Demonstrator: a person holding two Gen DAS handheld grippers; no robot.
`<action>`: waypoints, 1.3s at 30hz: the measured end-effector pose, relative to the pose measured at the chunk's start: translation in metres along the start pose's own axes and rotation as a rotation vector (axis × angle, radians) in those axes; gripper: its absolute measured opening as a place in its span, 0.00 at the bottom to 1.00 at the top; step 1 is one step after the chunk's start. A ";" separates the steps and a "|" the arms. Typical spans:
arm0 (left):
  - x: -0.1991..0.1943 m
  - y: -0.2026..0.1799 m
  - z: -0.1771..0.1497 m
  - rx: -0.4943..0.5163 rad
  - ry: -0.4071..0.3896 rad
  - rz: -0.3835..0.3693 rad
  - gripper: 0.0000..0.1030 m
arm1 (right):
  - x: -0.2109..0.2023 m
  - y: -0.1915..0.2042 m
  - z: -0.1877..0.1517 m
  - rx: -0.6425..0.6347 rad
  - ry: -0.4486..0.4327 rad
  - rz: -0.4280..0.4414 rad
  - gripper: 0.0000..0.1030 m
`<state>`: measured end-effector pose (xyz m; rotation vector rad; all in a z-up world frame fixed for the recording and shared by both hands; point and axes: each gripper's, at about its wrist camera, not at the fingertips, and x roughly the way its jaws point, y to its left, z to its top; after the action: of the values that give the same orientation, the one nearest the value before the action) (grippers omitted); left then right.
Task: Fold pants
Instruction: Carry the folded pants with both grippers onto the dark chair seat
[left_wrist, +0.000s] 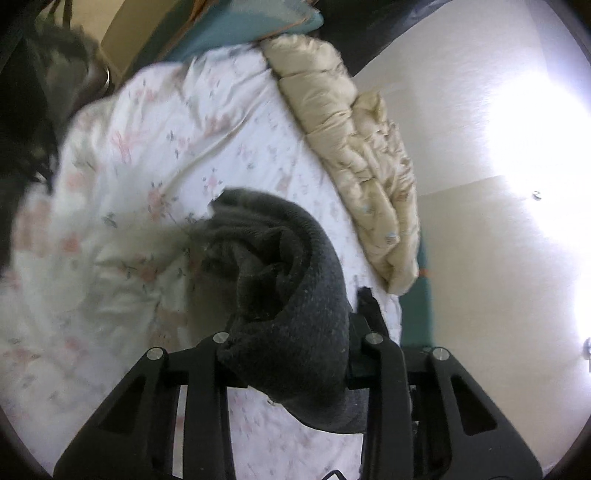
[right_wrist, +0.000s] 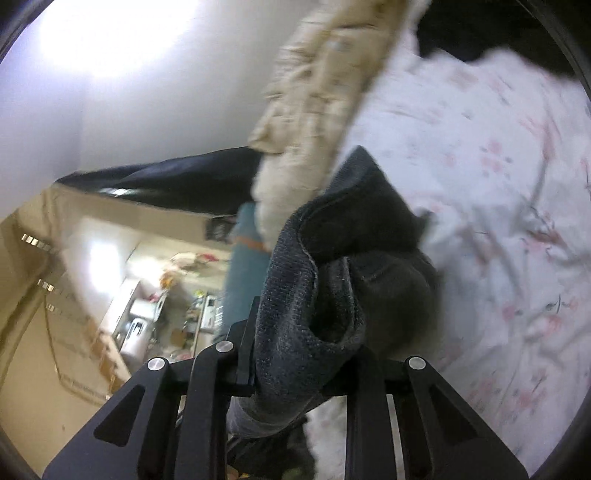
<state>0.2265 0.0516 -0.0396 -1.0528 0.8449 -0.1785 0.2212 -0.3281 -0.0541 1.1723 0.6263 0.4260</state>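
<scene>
While both cameras were blurred by motion, a thick bunch of the dark grey pants (left_wrist: 291, 295) was seen pinched between the fingers of the left gripper (left_wrist: 291, 354), the cloth rolled over on itself and raised off the bed. At the right gripper (right_wrist: 306, 365) another bunched portion of the same pants (right_wrist: 332, 280) was clamped likewise, its hemmed edge curling toward the lens. Beneath and beyond both handfuls the floral bedsheet (left_wrist: 155, 155) was spread, rumpled, with a cream quilted duvet (left_wrist: 351, 122) heaped along its far edge beside the pale wall (left_wrist: 480, 258). It was judged that the garment was being lifted for straightening, little folding being done yet. For this to be done well, the two held ends would need to be drawn apart until the fabric hung flat, then lowered onto the open sheet, kept clear of the duvet.
</scene>
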 end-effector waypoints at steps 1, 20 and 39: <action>-0.024 -0.008 0.003 0.018 -0.005 0.000 0.28 | -0.006 0.014 -0.006 -0.017 0.007 0.015 0.22; -0.327 0.078 0.182 0.329 -0.462 0.138 0.28 | 0.242 0.236 -0.206 -0.286 0.453 0.307 0.22; -0.303 0.246 0.096 0.263 -0.118 0.546 0.68 | 0.234 0.055 -0.294 -0.336 0.810 -0.195 0.55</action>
<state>0.0237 0.3983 -0.0609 -0.5540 0.9422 0.2273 0.2066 0.0440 -0.1299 0.5777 1.2972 0.8132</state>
